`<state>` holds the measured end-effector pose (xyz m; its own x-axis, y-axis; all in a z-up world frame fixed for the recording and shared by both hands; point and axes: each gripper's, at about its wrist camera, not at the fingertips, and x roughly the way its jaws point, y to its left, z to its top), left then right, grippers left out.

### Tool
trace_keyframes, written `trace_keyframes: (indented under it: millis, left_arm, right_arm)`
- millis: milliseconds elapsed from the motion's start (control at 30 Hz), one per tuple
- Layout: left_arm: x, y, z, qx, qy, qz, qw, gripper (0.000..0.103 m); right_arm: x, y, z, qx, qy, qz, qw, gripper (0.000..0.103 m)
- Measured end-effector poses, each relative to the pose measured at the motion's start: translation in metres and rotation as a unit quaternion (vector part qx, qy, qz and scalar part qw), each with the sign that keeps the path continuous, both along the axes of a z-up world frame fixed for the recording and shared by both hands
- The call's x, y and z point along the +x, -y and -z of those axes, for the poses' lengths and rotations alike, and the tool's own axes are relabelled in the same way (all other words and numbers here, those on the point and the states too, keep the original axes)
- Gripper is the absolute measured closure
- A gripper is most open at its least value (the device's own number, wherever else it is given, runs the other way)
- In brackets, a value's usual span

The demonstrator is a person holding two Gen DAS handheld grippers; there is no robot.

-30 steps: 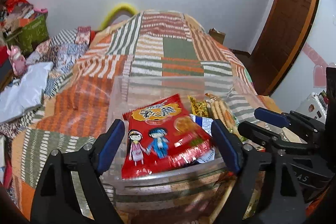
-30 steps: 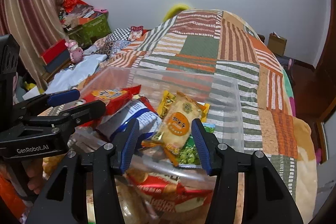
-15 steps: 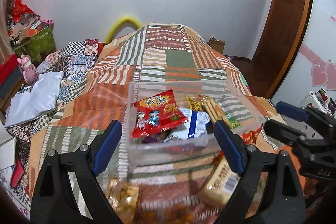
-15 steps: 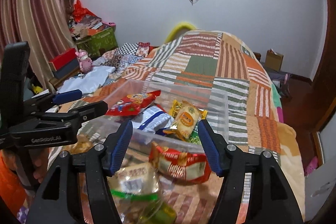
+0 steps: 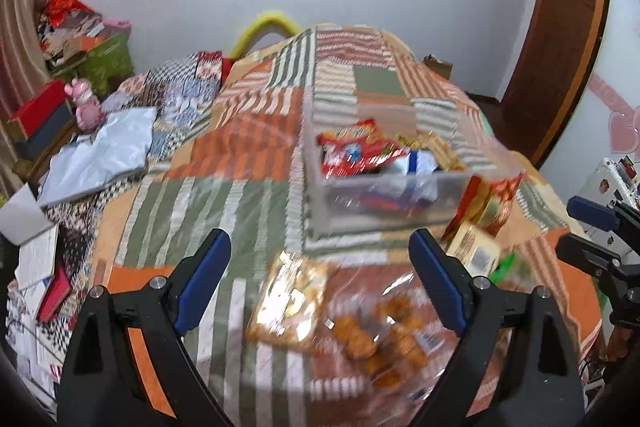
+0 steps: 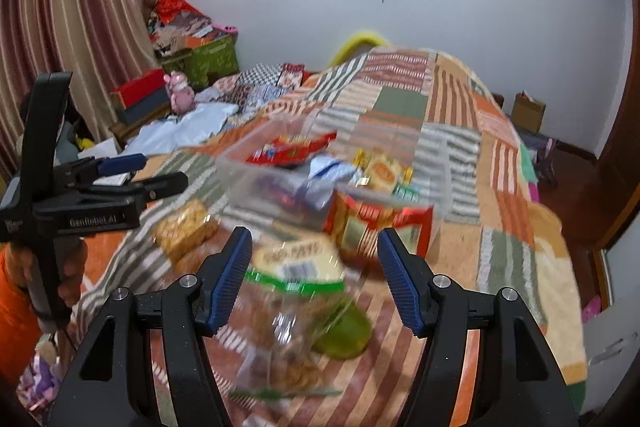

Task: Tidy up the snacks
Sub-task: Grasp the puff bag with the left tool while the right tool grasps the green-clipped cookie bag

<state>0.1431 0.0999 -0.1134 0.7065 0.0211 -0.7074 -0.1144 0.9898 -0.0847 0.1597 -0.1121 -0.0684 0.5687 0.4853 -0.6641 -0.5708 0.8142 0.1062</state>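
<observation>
A clear plastic bin [image 5: 384, 201] [image 6: 256, 179] stands on the patchwork bed and holds several snack packs, among them a red cartoon pack [image 5: 356, 149] and a yellow pack [image 6: 384, 171]. Loose snacks lie in front of the bin: a golden cracker pack [image 5: 292, 303] [image 6: 184, 229], a clear bag of brown pieces [image 5: 384, 331], a red pack [image 6: 380, 227] leaning on the bin, and a green-banded bag [image 6: 296, 267]. My left gripper [image 5: 320, 279] is open and empty above the cracker pack. My right gripper [image 6: 314, 279] is open and empty over the green-banded bag.
The patchwork quilt [image 5: 372, 83] covers the bed. Folded cloth and a white bag [image 5: 104, 155] lie at the left. Boxes and a pink toy [image 6: 180, 91] crowd the left wall. A wooden door [image 5: 560, 47] is at the right.
Both grippers have pulled back and up from the bin, still open. The loose snacks in front of the bin have come into view.
</observation>
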Motion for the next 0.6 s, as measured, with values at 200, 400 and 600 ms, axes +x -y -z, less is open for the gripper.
trace_keyframes:
  millis: [200, 400, 600]
  left_arm:
    - [-0.013, -0.013, 0.029, -0.007, -0.032, -0.020, 0.9993, 0.012]
    - [-0.021, -0.021, 0.055, -0.023, -0.056, -0.029, 0.9977, 0.012]
    - [-0.015, -0.022, 0.064, -0.018, -0.062, -0.034, 0.9973, 0.012]
  right_arm:
    - [-0.009, 0.005, 0.026, 0.010, -0.050, 0.000, 0.999, 0.041]
    - [-0.019, 0.003, 0.044, 0.011, -0.081, -0.002, 0.997, 0.041]
    - [-0.022, -0.002, 0.062, 0.006, -0.100, -0.011, 0.995, 0.041]
